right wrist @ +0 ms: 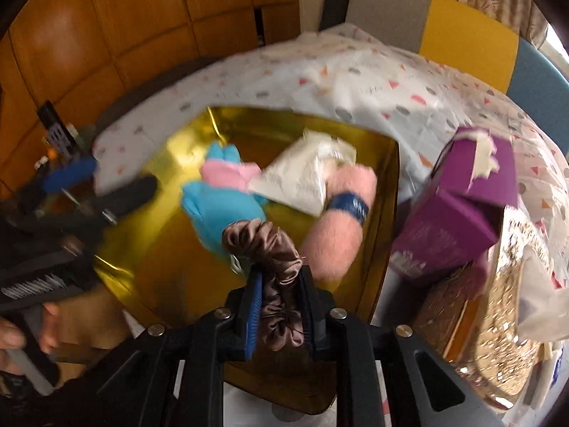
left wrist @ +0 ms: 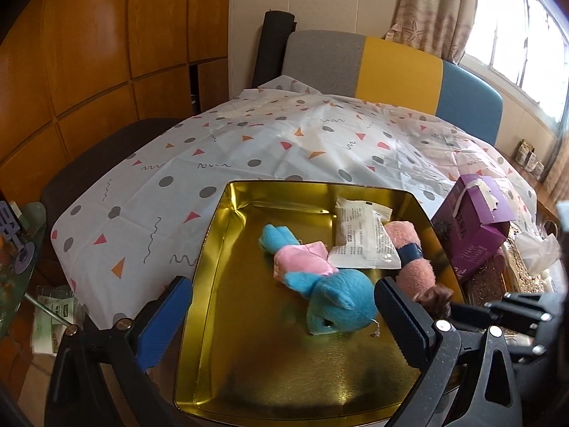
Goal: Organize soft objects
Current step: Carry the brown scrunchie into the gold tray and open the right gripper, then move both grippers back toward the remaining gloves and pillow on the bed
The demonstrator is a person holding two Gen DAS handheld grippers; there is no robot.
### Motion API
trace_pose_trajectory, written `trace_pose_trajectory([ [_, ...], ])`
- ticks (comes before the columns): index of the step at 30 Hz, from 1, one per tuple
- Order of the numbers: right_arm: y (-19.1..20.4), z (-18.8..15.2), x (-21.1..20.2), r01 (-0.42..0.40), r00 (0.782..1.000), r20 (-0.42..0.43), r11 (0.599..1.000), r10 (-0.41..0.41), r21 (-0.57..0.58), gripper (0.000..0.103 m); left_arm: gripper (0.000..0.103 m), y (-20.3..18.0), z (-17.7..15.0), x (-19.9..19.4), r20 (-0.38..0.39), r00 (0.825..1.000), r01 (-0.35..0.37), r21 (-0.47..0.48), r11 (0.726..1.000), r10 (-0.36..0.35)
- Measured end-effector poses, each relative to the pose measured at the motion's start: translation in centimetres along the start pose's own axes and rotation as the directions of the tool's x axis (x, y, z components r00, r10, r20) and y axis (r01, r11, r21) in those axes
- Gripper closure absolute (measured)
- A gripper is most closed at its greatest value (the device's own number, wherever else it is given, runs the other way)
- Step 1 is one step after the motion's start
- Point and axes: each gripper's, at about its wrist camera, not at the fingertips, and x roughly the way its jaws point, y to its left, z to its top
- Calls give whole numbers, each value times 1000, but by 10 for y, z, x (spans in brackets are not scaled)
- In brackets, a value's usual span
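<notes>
Overhead, right tool point(right wrist: 279, 284) pinching crinkled brown satin scrunchie point(right wrist: 274, 249), left tool point(left wrist: 281, 302) wide open, empty, shiny gold tin point(left wrist: 220, 267).

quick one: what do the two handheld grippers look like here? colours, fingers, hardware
Both alike: black speckled plastic frames with cut-out slots and silver round bolts. Left gripper and right gripper each carry one blue ribbed finger and one black ribbed finger. No cables or sleeves show.

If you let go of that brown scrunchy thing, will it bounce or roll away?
Probably not. The brown scrunchie, pinched in the right gripper, bunches into soft satin folds, so it likely flops and stays put. It looks light and a bit slippery. It hangs over the gold tin, so it would likely land beside the blue plush toy.
</notes>
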Motion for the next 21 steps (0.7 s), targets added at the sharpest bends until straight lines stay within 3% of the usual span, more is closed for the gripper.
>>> trace_pose_trajectory([
  [7,-2,-13,11,34,999,-34,999,-34,5,65,0,1,-1,0,-2,1000,30,-15,999,-30],
  [21,-13,-24,-26,88,993,77,996,-90,17,64,0,-15,-2,-10,24,999,44,48,998,-45],
])
